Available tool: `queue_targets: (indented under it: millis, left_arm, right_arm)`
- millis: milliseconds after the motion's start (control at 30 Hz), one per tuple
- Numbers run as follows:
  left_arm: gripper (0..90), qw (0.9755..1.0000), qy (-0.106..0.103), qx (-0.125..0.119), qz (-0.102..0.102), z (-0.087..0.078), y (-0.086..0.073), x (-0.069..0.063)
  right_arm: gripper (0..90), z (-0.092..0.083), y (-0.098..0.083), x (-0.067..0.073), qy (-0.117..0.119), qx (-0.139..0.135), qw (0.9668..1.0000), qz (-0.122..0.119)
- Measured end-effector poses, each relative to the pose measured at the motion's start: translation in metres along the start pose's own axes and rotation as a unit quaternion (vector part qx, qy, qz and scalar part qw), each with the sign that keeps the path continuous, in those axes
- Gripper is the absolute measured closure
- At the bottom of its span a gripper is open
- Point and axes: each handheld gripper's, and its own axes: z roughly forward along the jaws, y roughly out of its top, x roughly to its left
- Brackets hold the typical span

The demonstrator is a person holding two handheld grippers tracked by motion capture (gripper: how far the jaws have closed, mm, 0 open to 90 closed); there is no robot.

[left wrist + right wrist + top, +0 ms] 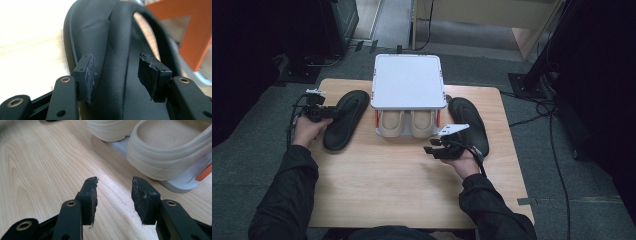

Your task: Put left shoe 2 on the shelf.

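The left black slipper (345, 119) is lying on the worktop (402, 175) left of the white rack (408, 82), its strap (117, 50) sitting untouched between the open left tongs (116, 75), while the right tongs (113, 195) are gaping empty.

The wooden table (402, 175) bears two black sandals (346, 119) (flanking) a white shoe rack (408, 82).

A wooden table (402, 185) stands on grey carpet (257, 150). Cables (557, 150) trail across the floor at right. Pale furniture (492, 15) stands behind.
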Motion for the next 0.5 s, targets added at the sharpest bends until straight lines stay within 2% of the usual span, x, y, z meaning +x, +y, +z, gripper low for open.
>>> queue_targets:
  millis: [167, 333, 500]
  left_arm:
    - [53.2, 1.0000, 0.001, 0.000, 0.004, 0.0061, -0.0002, -0.0004]
    - [63.1, 1.0000, -0.001, 0.000, -0.006, 0.0053, -0.0011, 0.0020]
    - [65.2, 0.9999, -0.009, 0.002, -0.010, 0.0047, -0.0014, 0.0018]
  right_arm:
    - [56.0, 0.0005, -0.0001, 0.0008, 0.001, 0.001, 1.0000, 0.000]
    - [56.0, -0.0003, -0.0004, 0.0004, 0.000, 0.001, 1.0000, 0.001]
    - [56.0, -0.0002, -0.0003, 0.0003, -0.001, 0.001, 1.0000, 0.000]
